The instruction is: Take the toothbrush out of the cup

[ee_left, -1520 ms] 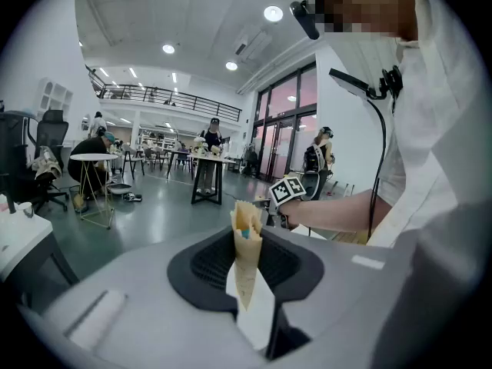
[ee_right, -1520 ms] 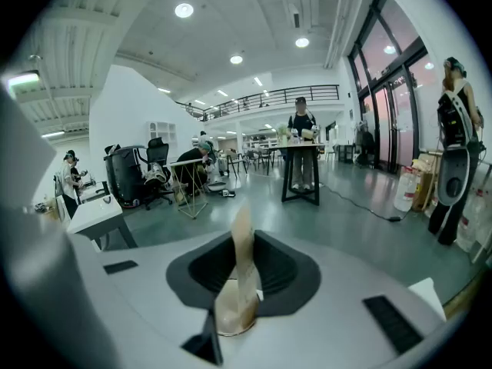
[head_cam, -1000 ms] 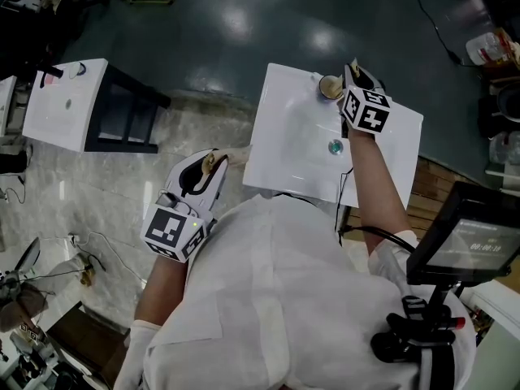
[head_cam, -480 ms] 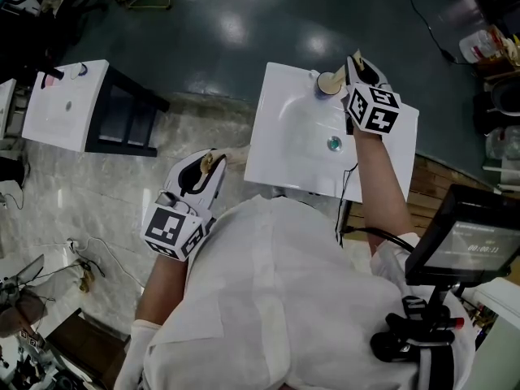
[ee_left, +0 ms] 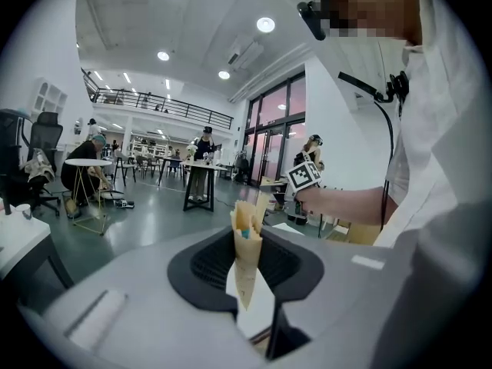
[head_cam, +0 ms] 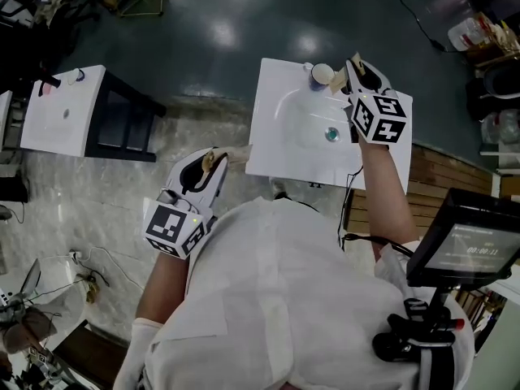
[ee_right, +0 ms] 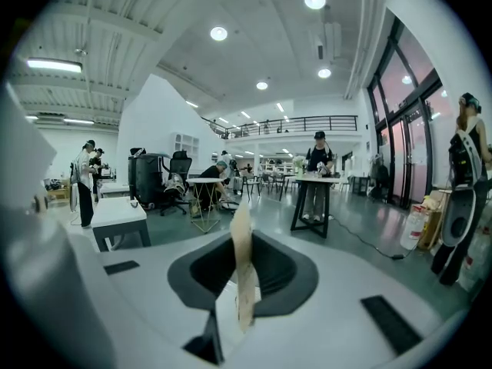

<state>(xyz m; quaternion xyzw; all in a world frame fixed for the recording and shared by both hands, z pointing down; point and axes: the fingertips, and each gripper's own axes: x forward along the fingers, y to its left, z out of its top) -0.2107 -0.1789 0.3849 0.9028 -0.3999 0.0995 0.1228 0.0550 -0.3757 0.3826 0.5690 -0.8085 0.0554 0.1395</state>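
A white cup (head_cam: 322, 73) stands at the far rim of the white sink basin (head_cam: 284, 145). My right gripper (head_cam: 341, 80) hangs just right of the cup and above it. A tan piece, which I take for the toothbrush (head_cam: 336, 84), sticks out of its tips beside the cup's mouth. In the right gripper view the pads (ee_right: 244, 275) stand pressed together edge-on. My left gripper (head_cam: 223, 158) hovers off the basin's near left corner over the marble floor. Its tan pads (ee_left: 246, 252) meet, with a small teal speck at their tips.
A second white basin (head_cam: 61, 108) sits on a dark stand at the left. A monitor on a stand (head_cam: 467, 246) is at my right, with wooden boards (head_cam: 431, 185) beside the sink. Tables, chairs and people fill the hall beyond.
My right gripper has risen and drawn away from the cup. The tan piece that showed in the cup's mouth now sits beside it. The left gripper has barely shifted.
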